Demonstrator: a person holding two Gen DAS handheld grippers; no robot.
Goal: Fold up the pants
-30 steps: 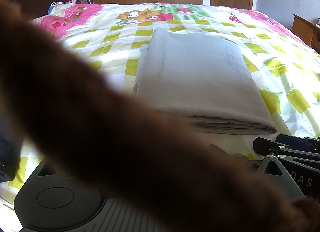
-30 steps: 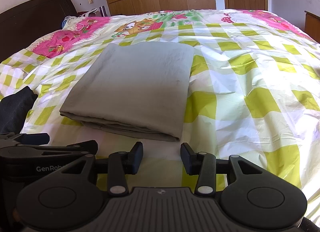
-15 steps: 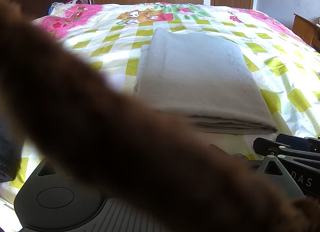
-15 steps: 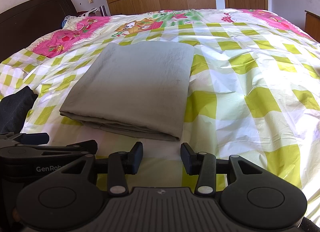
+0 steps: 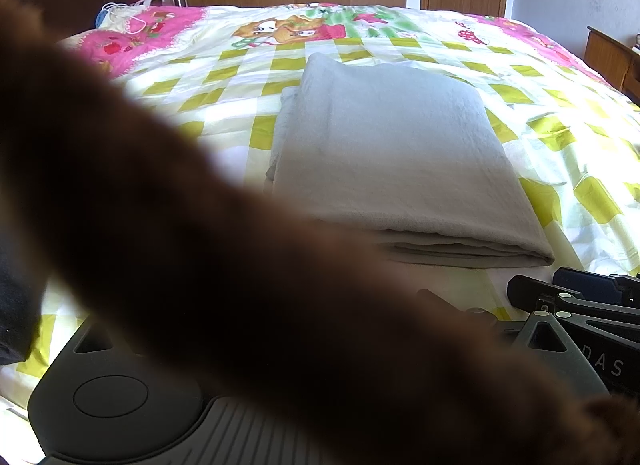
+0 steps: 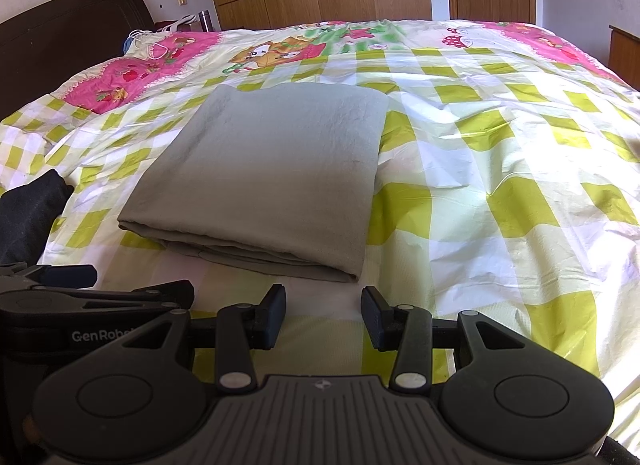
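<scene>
The grey pants (image 6: 264,177) lie folded in a neat rectangle on the bed (image 6: 500,169), straight ahead of the right gripper (image 6: 324,315) — long axis running away from it. Its jaws stand wide, empty. The left gripper (image 6: 120,297) lies alongside (its jaws hidden by a blurred brown shape (image 5: 240,285) — I cannot tell).

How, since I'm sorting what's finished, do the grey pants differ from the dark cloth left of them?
The grey pants are pale; the dark cloth is near black. The pants lie folded in a flat rectangle; the cloth is bunched and cut off by the frame. Both rest on the checked bedspread.
</scene>
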